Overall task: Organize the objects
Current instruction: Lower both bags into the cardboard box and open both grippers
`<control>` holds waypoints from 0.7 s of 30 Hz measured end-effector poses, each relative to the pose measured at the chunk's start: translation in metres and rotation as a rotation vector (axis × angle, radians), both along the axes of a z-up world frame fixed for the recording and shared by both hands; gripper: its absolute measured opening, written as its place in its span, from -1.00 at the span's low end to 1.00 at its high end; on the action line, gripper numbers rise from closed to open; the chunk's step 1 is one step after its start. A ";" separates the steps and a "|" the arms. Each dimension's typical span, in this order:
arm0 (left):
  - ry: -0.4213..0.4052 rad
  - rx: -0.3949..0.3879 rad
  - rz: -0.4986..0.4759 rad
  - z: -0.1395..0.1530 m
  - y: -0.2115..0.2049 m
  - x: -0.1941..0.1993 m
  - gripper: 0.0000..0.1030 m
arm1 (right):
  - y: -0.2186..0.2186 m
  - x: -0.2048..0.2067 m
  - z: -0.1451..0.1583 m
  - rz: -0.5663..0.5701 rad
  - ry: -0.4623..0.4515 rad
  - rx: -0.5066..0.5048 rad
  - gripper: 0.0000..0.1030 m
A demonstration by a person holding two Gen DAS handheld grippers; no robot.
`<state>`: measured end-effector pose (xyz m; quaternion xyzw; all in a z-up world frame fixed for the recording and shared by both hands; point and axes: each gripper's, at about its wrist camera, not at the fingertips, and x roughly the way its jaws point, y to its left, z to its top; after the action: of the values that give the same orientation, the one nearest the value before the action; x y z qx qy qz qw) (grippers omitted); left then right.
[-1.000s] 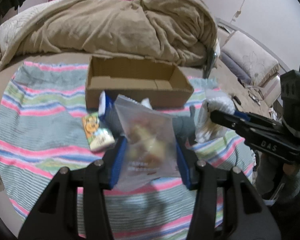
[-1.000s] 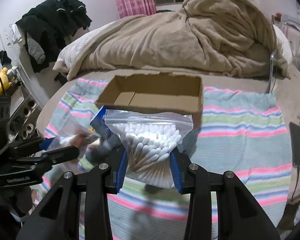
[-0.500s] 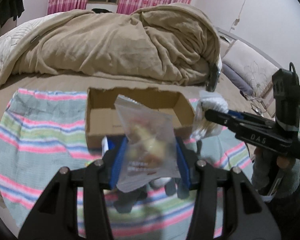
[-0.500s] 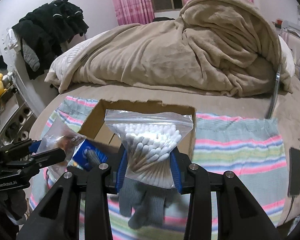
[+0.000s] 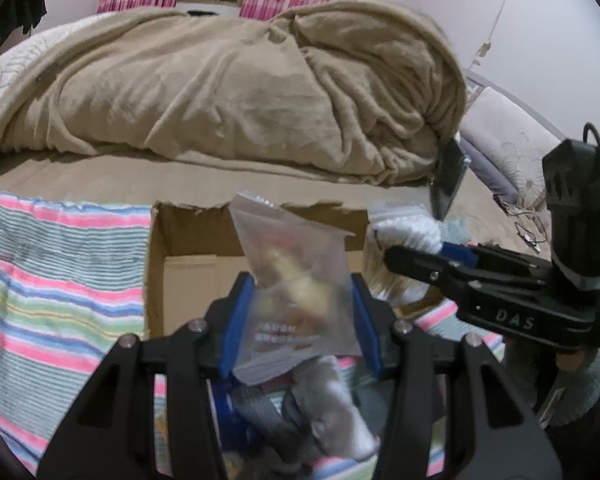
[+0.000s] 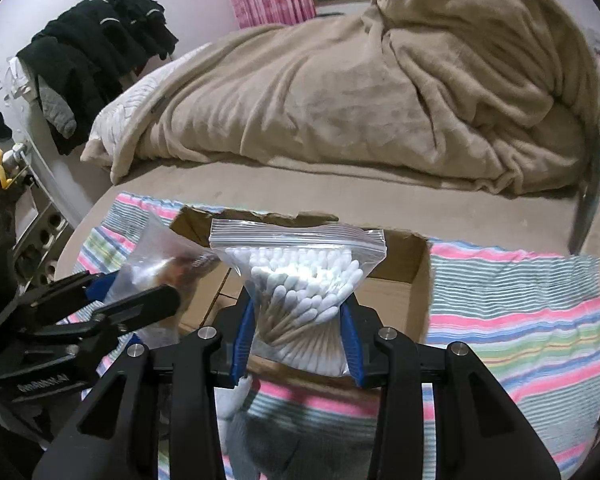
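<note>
Over bed's cardboard box (image 6: 400, 280), right claw (image 6: 298, 344) pinches swab bag (image 6: 300, 280).

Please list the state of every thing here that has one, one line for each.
Brown cardboard box: open, looks empty.
Clear zip bag of white cotton swabs: sealed, gripped by right hand-held gripper.
Clear plastic snack bag: gripped by left hand-held gripper.
Beige blanket: bunched up.

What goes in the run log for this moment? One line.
left gripper: shut on snack bag | right gripper: shut on cotton swab bag | both over cardboard box
</note>
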<state>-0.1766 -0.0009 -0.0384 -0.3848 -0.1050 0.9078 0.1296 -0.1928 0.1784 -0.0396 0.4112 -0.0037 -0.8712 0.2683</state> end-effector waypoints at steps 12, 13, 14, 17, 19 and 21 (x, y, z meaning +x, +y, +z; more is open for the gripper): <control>-0.090 0.000 0.002 -0.044 0.002 -0.027 -0.02 | -0.015 -0.021 -0.046 -0.006 -0.120 0.030 -0.20; -0.094 -0.003 0.002 -0.046 0.002 -0.027 -0.02 | -0.016 -0.021 -0.048 -0.007 -0.126 0.037 -0.20; -0.092 -0.008 0.001 -0.047 0.003 -0.027 -0.02 | -0.017 -0.021 -0.048 -0.006 -0.125 0.041 -0.19; -0.078 -0.011 0.006 -0.043 0.001 -0.025 0.01 | -0.018 -0.022 -0.045 -0.016 -0.124 0.039 -0.13; -0.063 -0.007 0.018 -0.038 -0.003 -0.021 0.13 | -0.016 -0.022 -0.040 -0.029 -0.114 0.032 -0.01; -0.052 0.005 0.029 -0.031 -0.008 -0.016 0.16 | -0.014 -0.020 -0.034 -0.034 -0.104 0.029 0.04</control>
<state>-0.1923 -0.0089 -0.0696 -0.4064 -0.1164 0.8990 0.1145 -0.2125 0.1640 -0.0741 0.4597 -0.0121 -0.8529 0.2472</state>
